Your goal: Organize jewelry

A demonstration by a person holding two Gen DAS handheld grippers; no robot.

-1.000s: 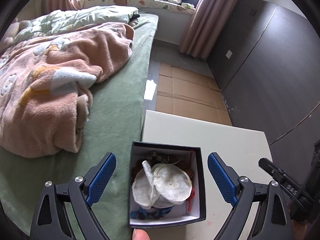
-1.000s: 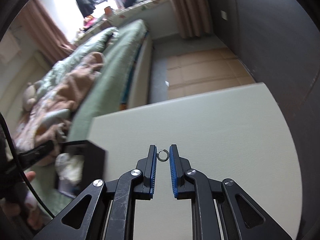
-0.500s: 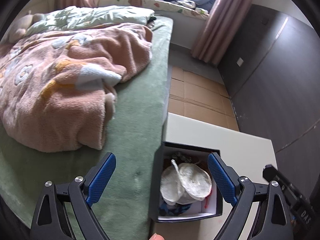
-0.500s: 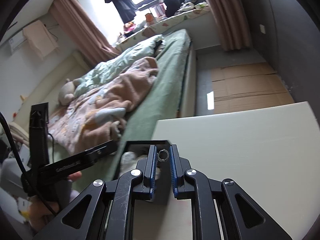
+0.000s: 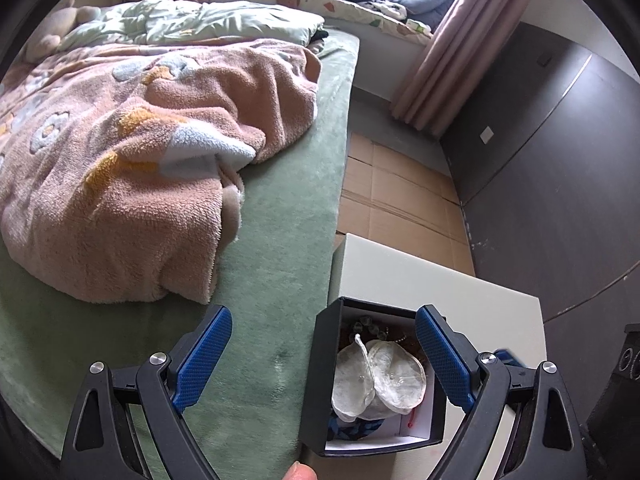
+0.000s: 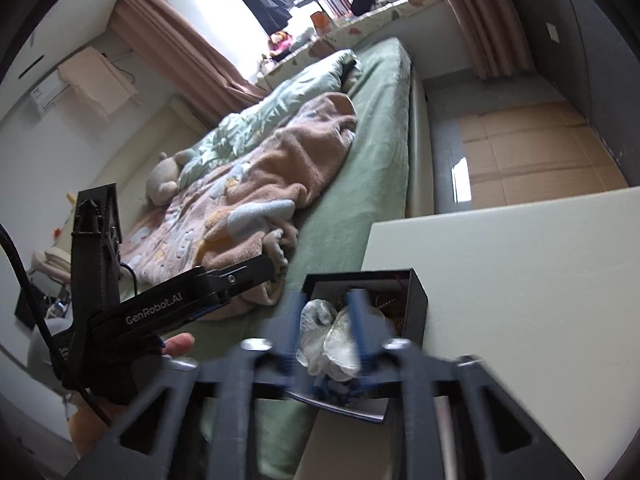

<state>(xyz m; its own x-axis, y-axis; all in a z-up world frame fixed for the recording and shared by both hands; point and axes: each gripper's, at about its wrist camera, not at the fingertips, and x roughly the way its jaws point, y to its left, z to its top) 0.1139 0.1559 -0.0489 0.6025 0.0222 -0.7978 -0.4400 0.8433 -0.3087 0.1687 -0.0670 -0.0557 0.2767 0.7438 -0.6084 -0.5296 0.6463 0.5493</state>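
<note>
My right gripper (image 6: 326, 330) was pinching small metal ring a sec ago; now blurred over square black cardboard box (image 6: 416, 300), jaws opening, ring no longer seen. Left gripper (image 5: 320, 360) jaws wide apart, empty, straddling box's left wall. Inside box: crinkly white round pouches (image 5: 378, 380), beads. Box sits at near-left corner of smooth white table (image 5: 460, 292), beside fuzzy green bedspread (image 5: 280, 240).
</note>
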